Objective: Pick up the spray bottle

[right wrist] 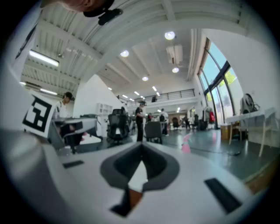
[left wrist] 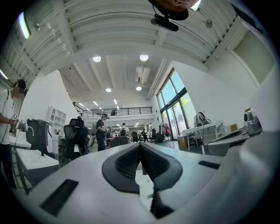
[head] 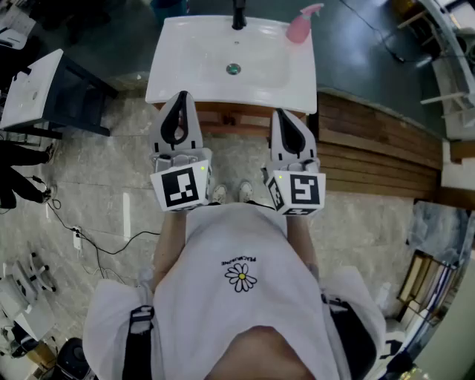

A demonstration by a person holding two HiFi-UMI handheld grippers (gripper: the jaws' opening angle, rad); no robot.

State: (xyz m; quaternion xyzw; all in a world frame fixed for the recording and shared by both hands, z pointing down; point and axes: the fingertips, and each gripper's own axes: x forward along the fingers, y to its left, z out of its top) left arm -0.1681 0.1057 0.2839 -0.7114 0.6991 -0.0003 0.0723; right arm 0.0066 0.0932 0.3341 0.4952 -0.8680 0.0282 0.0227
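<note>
A pink spray bottle (head: 303, 24) stands upright on the back right corner of a white sink basin (head: 185, 82). It shows small and blurred in the right gripper view (right wrist: 187, 142), right of the jaws. My left gripper (head: 181, 98) hovers over the basin's near edge, left of centre, jaws together and holding nothing (left wrist: 141, 145). My right gripper (head: 282, 114) hangs just short of the near edge on the right, well before the bottle. Its jaws also meet at the tips, with nothing between them (right wrist: 141, 148).
A black faucet (head: 238, 15) rises at the basin's back centre, and a drain (head: 234, 69) sits in the bowl. A white-topped black table (head: 33, 89) stands to the left, a wooden step (head: 371, 141) to the right. Cables (head: 89, 241) lie on the floor.
</note>
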